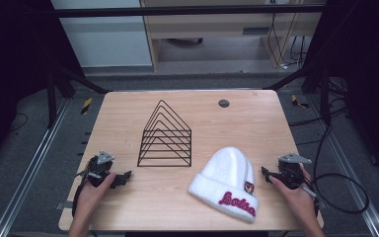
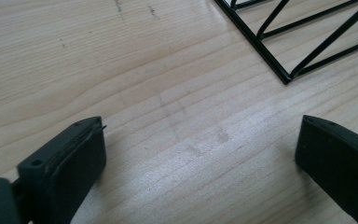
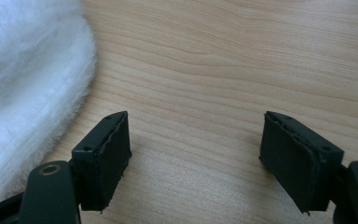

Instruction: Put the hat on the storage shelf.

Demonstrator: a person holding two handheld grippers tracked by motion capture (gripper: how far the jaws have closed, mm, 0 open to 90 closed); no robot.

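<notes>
wooden table (image 1: 128, 111), two hands low at its near corners, left gripper (image 1: 121, 178) jaws spread, right gripper (image 1: 265, 174) jaws spread, both empty, one white beanie (image 1: 227, 180) beside right gripper, one black wire rack (image 1: 165, 138) mid-table

Lab: dark frame (image 1: 187, 11), trailing cables (image 1: 343, 192)

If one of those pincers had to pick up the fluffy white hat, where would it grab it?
Probably the rounded crown of the white hat, coming from the right gripper, which sits open beside it. The hat lies flat on the table, so its soft top edge should bunch between the jaws more easily than the thick folded cuff.
</notes>
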